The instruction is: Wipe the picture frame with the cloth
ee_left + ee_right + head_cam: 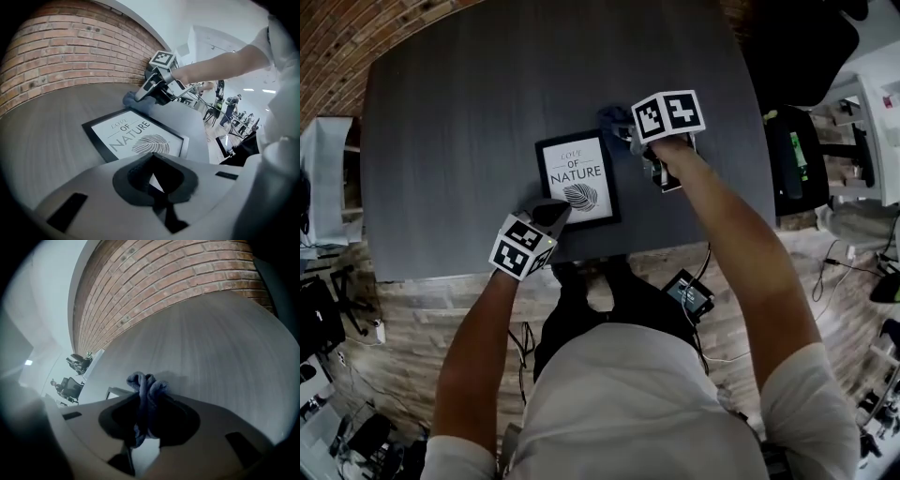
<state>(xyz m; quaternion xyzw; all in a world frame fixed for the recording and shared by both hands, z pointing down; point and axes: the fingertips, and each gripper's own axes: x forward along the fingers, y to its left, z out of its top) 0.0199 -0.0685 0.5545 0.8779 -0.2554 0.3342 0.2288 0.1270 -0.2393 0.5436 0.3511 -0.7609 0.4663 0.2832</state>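
Your left gripper [555, 214] has its jaws closed on nothing, with the tip at the near left corner of the picture frame [577, 176]. Whether it actually presses on the frame I cannot tell. Use it as a stop: rest it firmly on that corner so the frame cannot slide on the dark table [441, 131] under the wiping strokes. The frame lies flat, print up, in the middle of the table. Just at its far right corner, your right gripper [630, 136] clamps the blue cloth [614, 117], which is bunched into a wad poking out beyond the jaws. Lower the wad until the fabric, not the jaw tips, meets the glass. Then sweep in overlapping passes with light pressure toward the braced corner, covering the black border too.
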